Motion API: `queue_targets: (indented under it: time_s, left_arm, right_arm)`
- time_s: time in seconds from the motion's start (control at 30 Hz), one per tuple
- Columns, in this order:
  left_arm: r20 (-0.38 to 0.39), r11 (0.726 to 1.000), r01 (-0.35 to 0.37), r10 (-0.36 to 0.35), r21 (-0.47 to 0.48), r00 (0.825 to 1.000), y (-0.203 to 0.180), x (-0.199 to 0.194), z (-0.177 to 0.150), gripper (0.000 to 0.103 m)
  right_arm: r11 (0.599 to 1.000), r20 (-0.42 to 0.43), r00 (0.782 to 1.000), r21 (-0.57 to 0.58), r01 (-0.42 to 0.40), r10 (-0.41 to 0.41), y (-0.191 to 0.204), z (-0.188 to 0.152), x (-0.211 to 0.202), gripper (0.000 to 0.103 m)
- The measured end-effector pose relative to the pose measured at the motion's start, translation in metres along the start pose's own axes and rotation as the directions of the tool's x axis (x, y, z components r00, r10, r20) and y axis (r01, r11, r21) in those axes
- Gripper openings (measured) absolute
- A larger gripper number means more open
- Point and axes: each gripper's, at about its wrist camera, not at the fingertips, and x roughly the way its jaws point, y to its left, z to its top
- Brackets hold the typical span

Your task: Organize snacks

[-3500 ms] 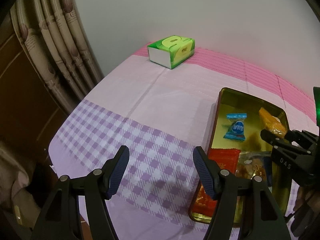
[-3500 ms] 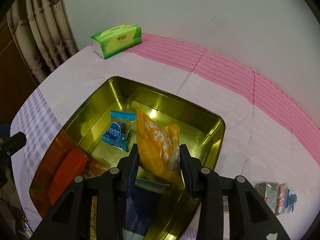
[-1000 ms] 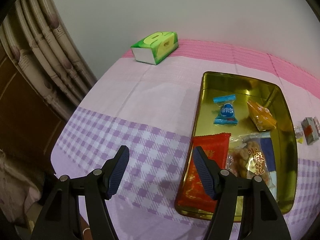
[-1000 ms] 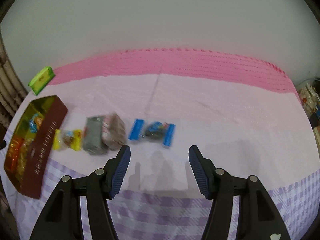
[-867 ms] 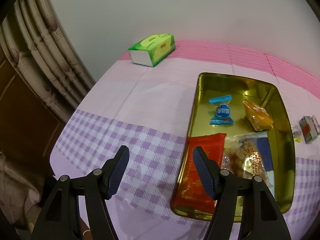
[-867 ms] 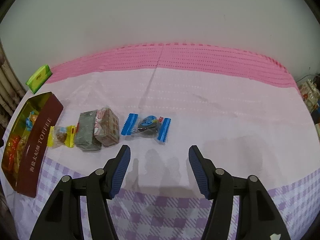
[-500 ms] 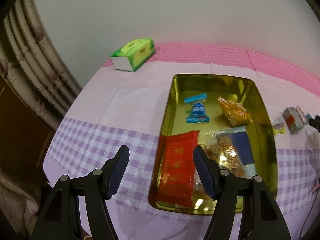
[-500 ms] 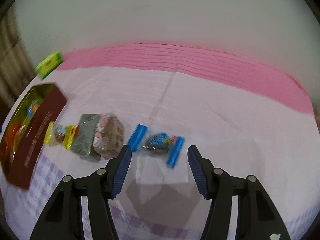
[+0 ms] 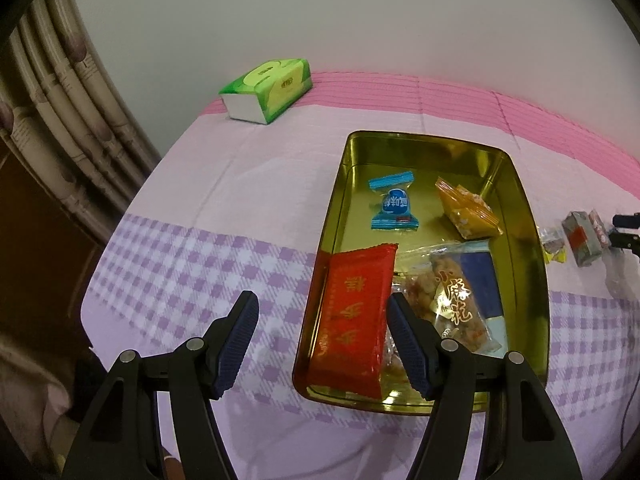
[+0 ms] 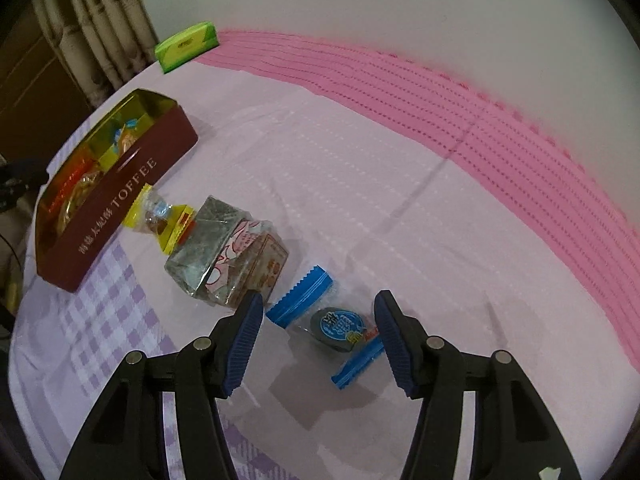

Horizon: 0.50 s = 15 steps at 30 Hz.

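While right tool (image 10: 318,322) hangs apart around blue-wrapped candy (image 10: 335,323) on tabletop (image 10: 360,184), pads clear of it, left tool (image 9: 320,330) apart over gold tin (image 9: 524,216), nothing gripped

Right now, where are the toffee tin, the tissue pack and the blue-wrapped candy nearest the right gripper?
toffee tin (image 10: 120,196): right wrist view, on its maroon outer side wall.
tissue pack (image 9: 272,88): left wrist view, on its green top face.
blue-wrapped candy (image 10: 338,324): right wrist view, on the round dark middle.
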Motion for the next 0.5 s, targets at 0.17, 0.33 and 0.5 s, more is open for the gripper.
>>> queue_targets:
  time_s: [0.17, 0.33, 0.5]
  left_arm:
    - [0.002, 1.0, 0.016, -0.016, 0.019, 1.0, -0.008, 0.001, 0.003, 0.067]
    - [0.027, 0.997, 0.042, -0.044, 0.069, 0.999, -0.033, -0.004, 0.01, 0.067]
    - [0.048, 0.989, 0.075, -0.081, 0.125, 0.996, -0.06, -0.009, 0.018, 0.067]
  right_arm:
    - [1.0, 0.007, 1.0, 0.016, -0.009, 0.009, 0.006, -0.026, -0.005, 0.055]
    - [0.998, 0.033, 0.999, 0.068, 0.018, -0.021, 0.01, -0.041, -0.007, 0.055]
    - [0.974, 0.09, 0.995, 0.227, 0.01, -0.031, 0.0, -0.045, -0.005, 0.055]
